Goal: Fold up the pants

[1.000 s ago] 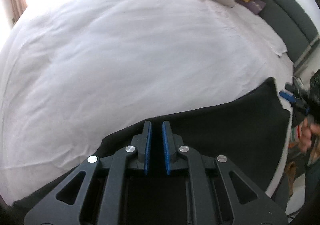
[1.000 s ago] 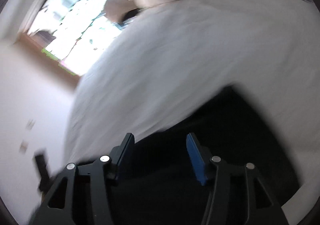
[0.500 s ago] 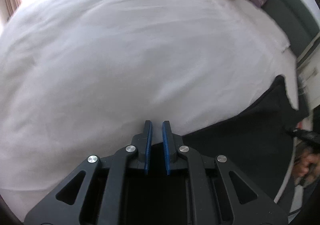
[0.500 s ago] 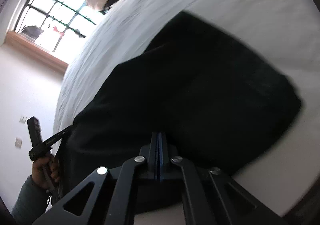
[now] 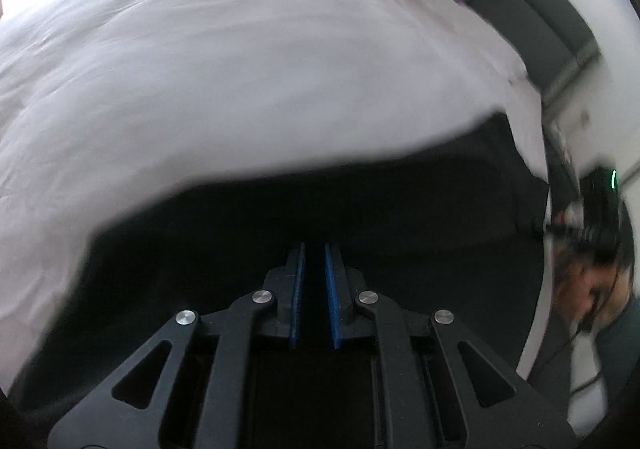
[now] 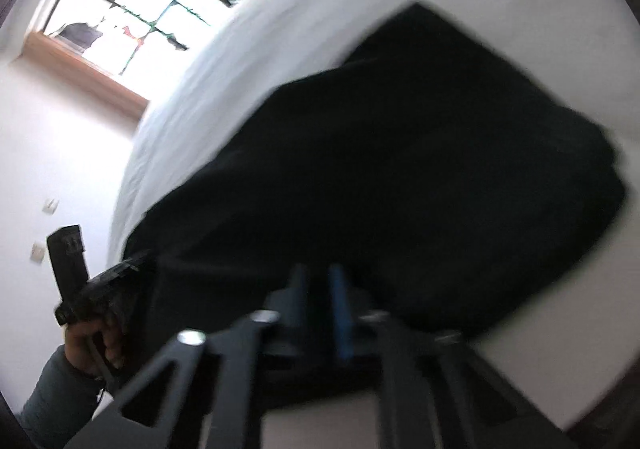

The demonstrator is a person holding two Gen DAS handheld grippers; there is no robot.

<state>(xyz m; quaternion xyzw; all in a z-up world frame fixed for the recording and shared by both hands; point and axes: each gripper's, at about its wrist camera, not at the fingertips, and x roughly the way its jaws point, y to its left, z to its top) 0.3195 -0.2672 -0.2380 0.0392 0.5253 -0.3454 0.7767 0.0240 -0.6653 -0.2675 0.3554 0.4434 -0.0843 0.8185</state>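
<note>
Black pants on a white bed, a gripper at each end.

Left gripper [image 5: 314,269]: pads nearly together over the pants [image 5: 360,217], grip on cloth unclear. The pants' long axis ran left to right along the bed [image 5: 240,69] edge. Right gripper [image 6: 320,289]: blurred, pads slightly apart, at the pants' [image 6: 400,169] near edge.
</note>
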